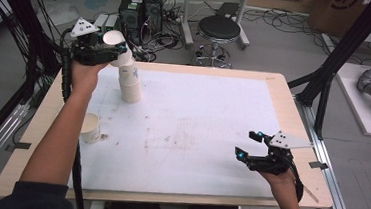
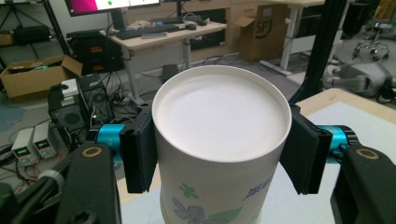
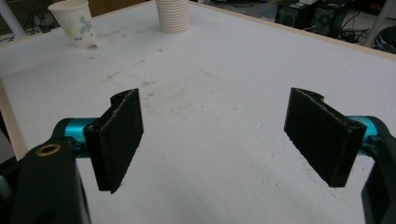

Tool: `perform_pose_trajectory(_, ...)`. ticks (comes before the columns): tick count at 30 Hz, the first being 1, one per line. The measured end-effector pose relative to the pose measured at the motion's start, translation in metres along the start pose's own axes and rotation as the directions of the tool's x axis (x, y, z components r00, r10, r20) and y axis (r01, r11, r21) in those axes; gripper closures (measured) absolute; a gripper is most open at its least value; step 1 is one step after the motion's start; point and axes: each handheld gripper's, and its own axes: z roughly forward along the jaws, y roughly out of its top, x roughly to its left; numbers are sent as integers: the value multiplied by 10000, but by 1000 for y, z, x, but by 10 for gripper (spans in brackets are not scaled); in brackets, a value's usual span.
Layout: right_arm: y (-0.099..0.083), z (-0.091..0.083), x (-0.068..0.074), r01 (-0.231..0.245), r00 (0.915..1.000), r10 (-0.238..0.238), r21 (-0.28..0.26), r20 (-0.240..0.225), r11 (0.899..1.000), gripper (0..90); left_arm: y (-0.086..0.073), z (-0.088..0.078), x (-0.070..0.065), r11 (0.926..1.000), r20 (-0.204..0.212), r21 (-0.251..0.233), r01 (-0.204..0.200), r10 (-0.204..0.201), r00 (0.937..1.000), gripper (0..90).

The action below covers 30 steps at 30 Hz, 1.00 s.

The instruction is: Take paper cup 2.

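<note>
My left gripper (image 1: 108, 50) is shut on a white paper cup (image 1: 116, 42) with a flower print, held bottom-up and tilted over the far left of the table. In the left gripper view the cup (image 2: 219, 116) sits between both black pads (image 2: 140, 156), its base facing the camera. It sits at the top of a stack of upturned cups (image 1: 130, 82); I cannot tell whether it still touches the stack. A single upright cup (image 1: 90, 128) stands near the left edge. My right gripper (image 1: 249, 145) hovers open near the front right, nothing between its fingers (image 3: 119, 135).
The white table top (image 1: 197, 115) has a wooden rim (image 1: 286, 100) and faint stains at its middle. In the right gripper view the upright cup (image 3: 74, 21) and the stack (image 3: 173, 15) stand far off. A stool (image 1: 218, 29) and computer cases (image 1: 139, 11) are beyond the table.
</note>
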Motion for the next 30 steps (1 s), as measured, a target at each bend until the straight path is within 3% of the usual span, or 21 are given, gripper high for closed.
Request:
perform_pose_trajectory(7,1,0,0,19,10000,-19,-68,-23,10000,200,3,-16,-12,9993,498,-370,-50,69,9987,366)
perform_pose_trajectory(12,2,2,1,73,9999,-72,10,-122,10000,200,-2,-28,-24,9985,1107,-529,-142,199,9937,366)
perform_pose_trajectory(16,2,3,1,68,9999,-68,14,-148,10000,200,-9,-35,-38,9980,1664,-577,-270,363,9854,365)
perform_pose_trajectory(17,2,4,1,109,9998,-108,56,-172,9999,200,-14,-38,-44,9980,1964,-602,-196,311,9800,365)
perform_pose_trajectory(18,3,5,1,158,9997,-157,67,-197,9999,199,-14,-38,-44,9980,1964,-602,-196,311,9800,365)
perform_pose_trajectory(21,4,9,3,287,9992,-280,255,-287,9993,200,-30,-40,-60,9984,2461,-421,-368,460,9681,365)
perform_pose_trajectory(22,4,10,4,319,9990,-310,274,-308,9991,199,-30,-40,-60,9984,2461,-421,-368,460,9681,365)
perform_pose_trajectory(25,2,12,5,306,9991,-294,412,-316,9987,200,-42,-43,-71,9990,2828,-284,-349,415,9583,365)
perform_pose_trajectory(26,1,12,6,233,9993,-219,452,-318,9987,199,-49,-45,-79,9994,3059,-195,-284,330,9515,365)
perform_pose_trajectory(27,0,12,6,166,9993,-150,466,-341,9988,200,-49,-45,-79,9994,3059,-195,-284,330,9515,365)
perform_pose_trajectory(30,0,12,9,186,9987,-160,539,-488,9984,199,-57,-47,-89,9996,3386,-86,-259,273,9405,365)
